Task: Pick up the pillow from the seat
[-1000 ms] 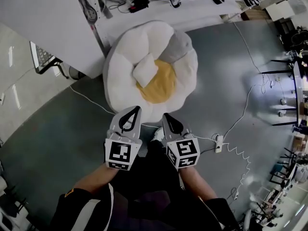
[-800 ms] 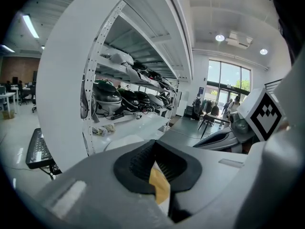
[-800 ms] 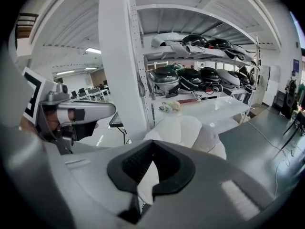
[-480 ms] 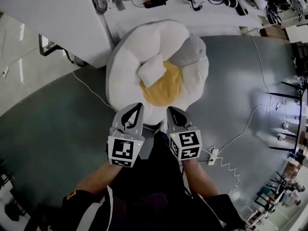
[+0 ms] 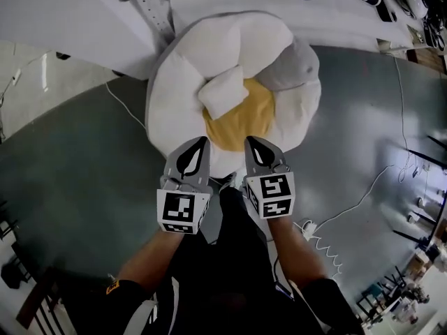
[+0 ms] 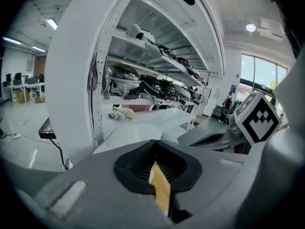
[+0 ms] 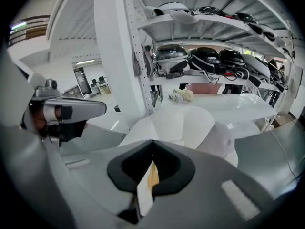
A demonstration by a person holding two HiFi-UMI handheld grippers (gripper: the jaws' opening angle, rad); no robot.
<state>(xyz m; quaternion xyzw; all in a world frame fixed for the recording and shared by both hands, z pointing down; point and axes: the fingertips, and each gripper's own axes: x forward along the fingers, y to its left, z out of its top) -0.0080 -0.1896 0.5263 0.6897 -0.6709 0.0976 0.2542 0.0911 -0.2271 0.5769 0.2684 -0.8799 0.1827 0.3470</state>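
Observation:
A small white pillow (image 5: 223, 91) lies on a round flower-shaped seat (image 5: 174, 96) that rests on the grey floor; the seat has white petals, one grey petal and a yellow centre (image 5: 244, 121). The pillow sits left of the yellow centre. My left gripper (image 5: 201, 142) and right gripper (image 5: 251, 141) are held side by side over the seat's near edge, both shut and holding nothing, well short of the pillow. In the left gripper view the jaws of the left gripper (image 6: 153, 144) meet in front of the seat (image 6: 128, 130). In the right gripper view the right gripper (image 7: 152, 144) points at the white petals (image 7: 181, 123).
A white shelving rack (image 5: 91, 12) stands right behind the seat, its shelves loaded with helmets (image 7: 209, 56) and cables. A white cable and power strip (image 5: 307, 227) lie on the floor at my right. Chair legs (image 5: 426, 159) stand at the far right.
The seat and pillow have come closer and lower in the head view as I moved toward them. Both grippers stay shut, side by side.

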